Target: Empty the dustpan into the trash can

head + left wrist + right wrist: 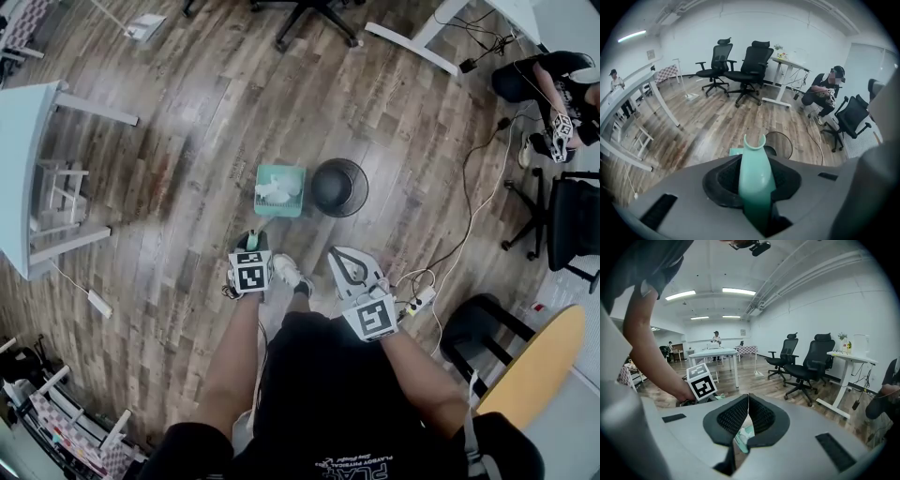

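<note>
A teal dustpan (278, 190) lies on the wood floor with white scraps in it, just left of a round black trash can (338, 187). Its long teal handle (754, 180) runs up between the jaws of my left gripper (754, 158), which is shut on it; the pan's edge and the trash can (780, 144) show beyond the handle's tip. In the head view the left gripper (253, 240) stands over the handle's near end. My right gripper (337, 253) hangs to the right, short of the can, its jaws (748, 397) shut with nothing between them.
The person's white shoe (289, 272) is between the grippers. A power strip (422, 300) and cables lie on the floor at the right. A seated person (555, 94), office chairs (750, 70) and white desks (28, 169) ring the open floor.
</note>
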`<state>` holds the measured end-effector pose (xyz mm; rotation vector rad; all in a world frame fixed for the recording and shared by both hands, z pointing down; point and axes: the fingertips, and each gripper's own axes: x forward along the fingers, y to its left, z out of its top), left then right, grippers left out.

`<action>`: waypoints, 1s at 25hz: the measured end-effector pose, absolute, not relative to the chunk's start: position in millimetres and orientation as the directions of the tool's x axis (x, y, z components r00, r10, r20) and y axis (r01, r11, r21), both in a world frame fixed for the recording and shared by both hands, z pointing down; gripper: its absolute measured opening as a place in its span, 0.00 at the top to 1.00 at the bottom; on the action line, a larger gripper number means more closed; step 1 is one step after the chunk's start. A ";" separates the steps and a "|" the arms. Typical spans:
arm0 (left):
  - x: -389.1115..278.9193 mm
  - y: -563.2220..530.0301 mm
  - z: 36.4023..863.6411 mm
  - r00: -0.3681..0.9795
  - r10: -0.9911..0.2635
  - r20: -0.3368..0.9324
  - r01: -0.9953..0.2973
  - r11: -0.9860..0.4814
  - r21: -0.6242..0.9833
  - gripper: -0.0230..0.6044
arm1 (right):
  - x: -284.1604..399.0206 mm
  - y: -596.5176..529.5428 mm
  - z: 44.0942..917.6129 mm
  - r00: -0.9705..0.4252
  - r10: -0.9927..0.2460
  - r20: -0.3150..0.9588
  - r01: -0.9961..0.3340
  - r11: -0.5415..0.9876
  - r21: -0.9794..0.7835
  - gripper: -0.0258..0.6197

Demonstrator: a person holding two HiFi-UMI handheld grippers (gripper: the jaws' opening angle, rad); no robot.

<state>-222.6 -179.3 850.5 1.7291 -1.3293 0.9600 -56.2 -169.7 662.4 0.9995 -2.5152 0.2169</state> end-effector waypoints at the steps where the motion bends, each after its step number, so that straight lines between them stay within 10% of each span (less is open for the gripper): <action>1: -221.0 -180.0 850.0 0.179 -0.424 0.888 -0.976 -0.192 0.105 0.79 | -54.8 -168.8 662.5 -0.651 -0.619 0.439 -0.685 0.729 0.012 0.92; 25: -210.3 -131.3 802.1 0.083 -0.492 0.867 -0.982 -0.187 -0.011 0.81 | -7.8 -160.2 632.8 -0.647 -0.670 0.364 -0.706 0.707 0.046 0.92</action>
